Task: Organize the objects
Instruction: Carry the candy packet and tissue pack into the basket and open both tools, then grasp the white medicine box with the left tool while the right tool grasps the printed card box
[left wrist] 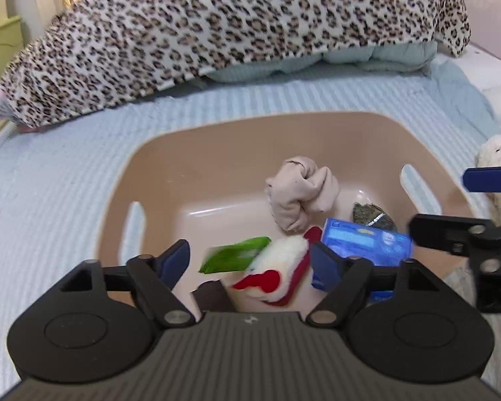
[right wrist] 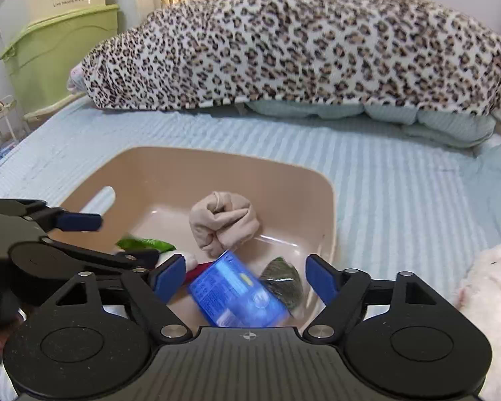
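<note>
Closest to the left wrist camera, the left gripper hangs with its blue pads spread wide and nothing pinched between them; just under it lies a white and red plush toy. At 10 o'clock from this toy a green packet looks blurred, so I judge it is falling or just let go, but I cannot be sure.

All these things are inside the beige basin, which stands on the light blue bed cover. A rolled beige cloth sits near the middle of the basin, a blue packet at 4 o'clock from it, and a dark green pouch touching the blue packet on its far side.

In the right wrist view the right gripper is also spread and holds nothing. It hovers above the blue packet, which is also blurred.

As I judge it, the step in hand is dropping collected things into the basin, and both tools have done their release. One white plush animal lies on the cover outside the basin, at 3 o'clock from the right gripper. The next move probably calls for swinging this gripper to that side, lowering the spread fingers around the soft body and closing gently.

Both grippers point forward and tilt down over the near rim, side by side.
</note>
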{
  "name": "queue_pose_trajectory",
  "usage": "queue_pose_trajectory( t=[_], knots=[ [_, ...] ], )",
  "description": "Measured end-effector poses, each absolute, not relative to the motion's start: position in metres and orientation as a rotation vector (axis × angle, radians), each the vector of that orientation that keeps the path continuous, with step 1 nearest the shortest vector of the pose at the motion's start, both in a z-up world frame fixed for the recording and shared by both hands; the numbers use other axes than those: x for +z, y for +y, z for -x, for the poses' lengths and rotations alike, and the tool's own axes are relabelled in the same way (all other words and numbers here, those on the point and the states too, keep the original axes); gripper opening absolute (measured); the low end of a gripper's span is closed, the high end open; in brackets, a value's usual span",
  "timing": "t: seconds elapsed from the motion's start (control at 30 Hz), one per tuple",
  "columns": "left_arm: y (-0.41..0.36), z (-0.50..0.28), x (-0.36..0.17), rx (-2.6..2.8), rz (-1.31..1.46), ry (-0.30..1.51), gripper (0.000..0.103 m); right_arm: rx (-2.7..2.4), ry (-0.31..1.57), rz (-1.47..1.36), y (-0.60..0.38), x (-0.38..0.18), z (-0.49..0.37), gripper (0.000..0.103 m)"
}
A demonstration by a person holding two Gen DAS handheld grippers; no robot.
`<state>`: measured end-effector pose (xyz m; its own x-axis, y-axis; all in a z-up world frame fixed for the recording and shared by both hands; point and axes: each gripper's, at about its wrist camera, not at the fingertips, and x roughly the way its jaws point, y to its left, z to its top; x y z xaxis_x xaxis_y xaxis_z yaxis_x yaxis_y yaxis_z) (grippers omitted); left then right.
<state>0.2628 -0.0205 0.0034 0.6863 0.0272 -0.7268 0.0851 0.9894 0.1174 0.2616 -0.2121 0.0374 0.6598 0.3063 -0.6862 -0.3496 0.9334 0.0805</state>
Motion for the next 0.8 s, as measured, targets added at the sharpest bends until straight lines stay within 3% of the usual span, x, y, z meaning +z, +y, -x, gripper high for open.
queue_pose_trajectory(
  t=[0.1,0.23,0.8],
  knots=[
    [-0.016,-0.245,0.014,-0.025,-0.159,0.796,0.090,0.364,0.745,0.080,-0.220,0.047,-0.243,0.097],
    [-0.008,-0.219,0.019,-0.034,-0.167,0.787,0.095,0.355,0.744,0.080,-0.231,0.051,-0.220,0.103],
    [0.005,-0.198,-0.061,-0.065,-0.120,1.019,0.097,0.326,0.966,0.048,-0.238,-0.033,-0.204,0.103]
  ],
)
